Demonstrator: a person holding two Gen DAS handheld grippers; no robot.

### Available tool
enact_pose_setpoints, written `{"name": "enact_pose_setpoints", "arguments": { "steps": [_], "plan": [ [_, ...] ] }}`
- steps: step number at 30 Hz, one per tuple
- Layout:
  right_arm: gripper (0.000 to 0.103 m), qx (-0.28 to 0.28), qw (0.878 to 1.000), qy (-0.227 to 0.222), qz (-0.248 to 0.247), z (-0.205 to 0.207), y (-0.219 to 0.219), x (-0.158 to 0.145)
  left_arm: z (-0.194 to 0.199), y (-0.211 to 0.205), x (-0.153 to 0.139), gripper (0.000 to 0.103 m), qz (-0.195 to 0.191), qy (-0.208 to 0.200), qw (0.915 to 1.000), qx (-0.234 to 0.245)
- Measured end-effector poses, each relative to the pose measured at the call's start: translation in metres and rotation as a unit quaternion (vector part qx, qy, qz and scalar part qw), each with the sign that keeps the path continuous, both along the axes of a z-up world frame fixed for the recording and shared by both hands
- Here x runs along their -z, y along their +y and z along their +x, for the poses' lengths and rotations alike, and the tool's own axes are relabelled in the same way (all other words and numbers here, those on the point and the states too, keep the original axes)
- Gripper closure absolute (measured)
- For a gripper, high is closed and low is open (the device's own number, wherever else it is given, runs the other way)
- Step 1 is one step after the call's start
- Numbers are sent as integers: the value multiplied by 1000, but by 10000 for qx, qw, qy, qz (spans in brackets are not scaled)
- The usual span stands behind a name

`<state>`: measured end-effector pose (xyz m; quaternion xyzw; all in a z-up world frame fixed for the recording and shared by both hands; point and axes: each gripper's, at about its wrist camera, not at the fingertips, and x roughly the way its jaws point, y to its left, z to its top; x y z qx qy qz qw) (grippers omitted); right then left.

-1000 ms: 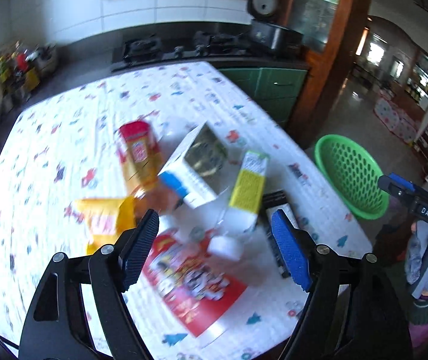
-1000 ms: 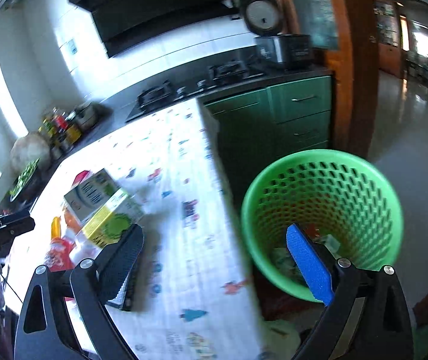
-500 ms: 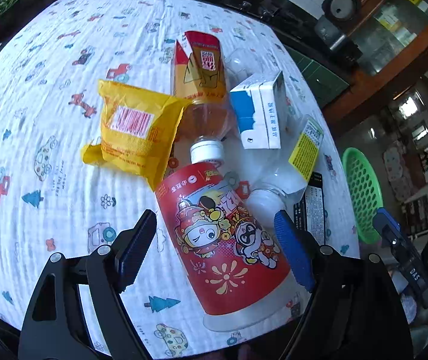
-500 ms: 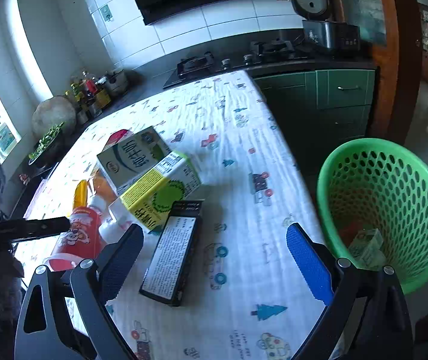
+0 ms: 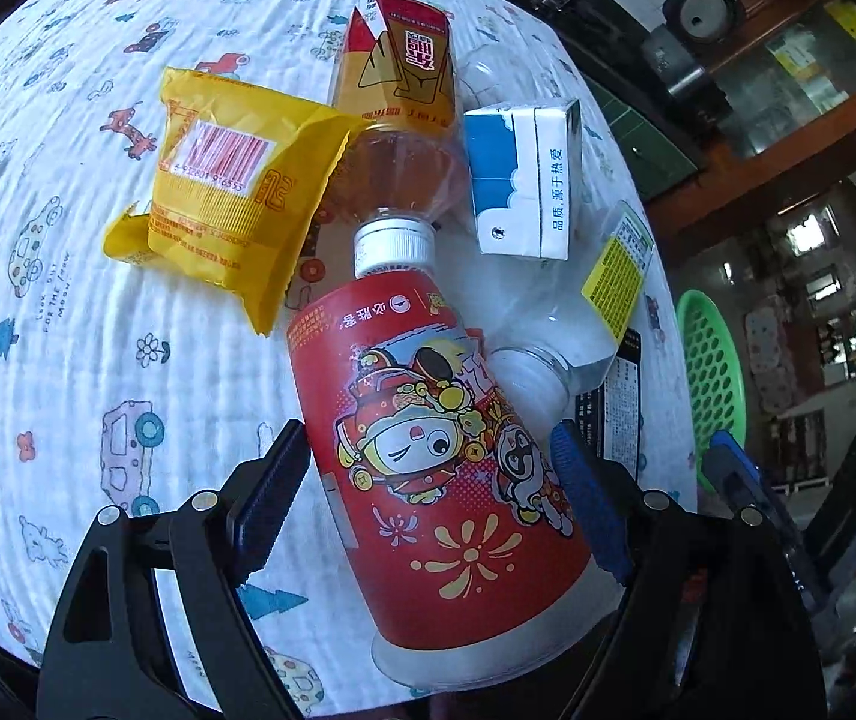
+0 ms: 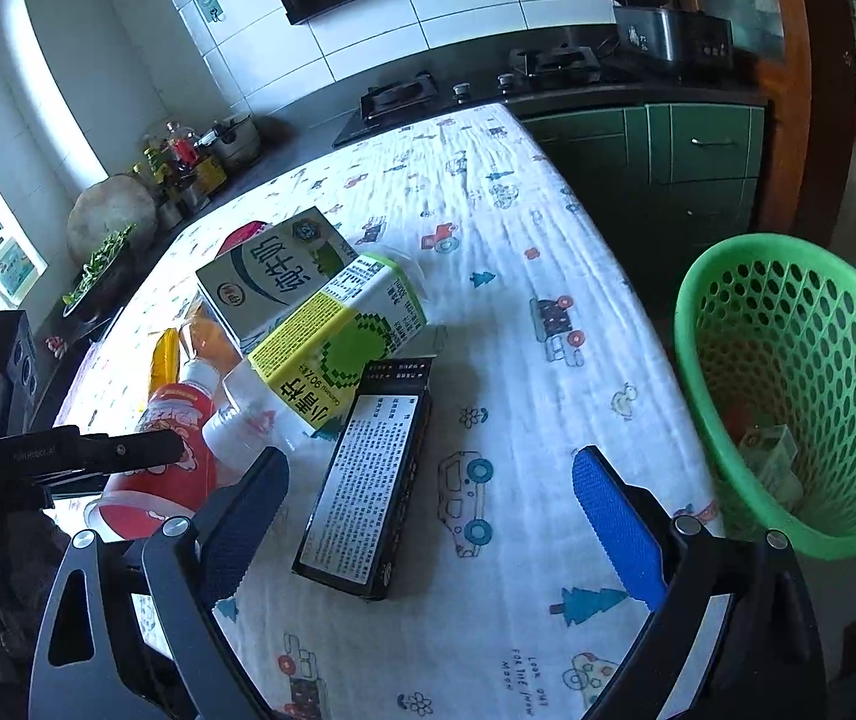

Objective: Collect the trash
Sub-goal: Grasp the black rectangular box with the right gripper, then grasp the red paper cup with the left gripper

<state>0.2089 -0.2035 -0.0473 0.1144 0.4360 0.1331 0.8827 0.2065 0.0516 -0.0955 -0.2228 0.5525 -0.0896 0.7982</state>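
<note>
Left wrist view: my left gripper (image 5: 428, 480) fingers, just opened wide, straddle the red bottle (image 5: 446, 468) lying on the worktop (image 5: 68, 360) without pressing it, so closing off-centre could roll it into the clear bottle (image 5: 566, 330); right gripper (image 6: 428, 516) wide, empty, basket (image 6: 788, 396) beside the worktop.

Home kitchen, gas hob (image 6: 404, 97), tiled wall (image 6: 464, 12), green cabinets (image 6: 668, 144)
</note>
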Motion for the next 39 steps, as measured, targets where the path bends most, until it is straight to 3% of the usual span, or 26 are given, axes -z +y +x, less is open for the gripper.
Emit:
{"name": "enact_pose_setpoints", "arguments": {
  "steps": [14,24,30,39],
  "plan": [
    [33,-149,9992,329,-184,15,33,20,4,-3,5,22,-310,67,9993,184],
    [39,-234,9975,567,-341,30,52,34,0,8,7,22,-475,112,9986,197],
    [57,-270,9964,544,-589,32,57,37,0,12,3,22,-549,136,9983,160],
    [58,-217,9978,419,-472,20,40,28,2,9,13,21,-659,307,9973,48]
  ]
}}
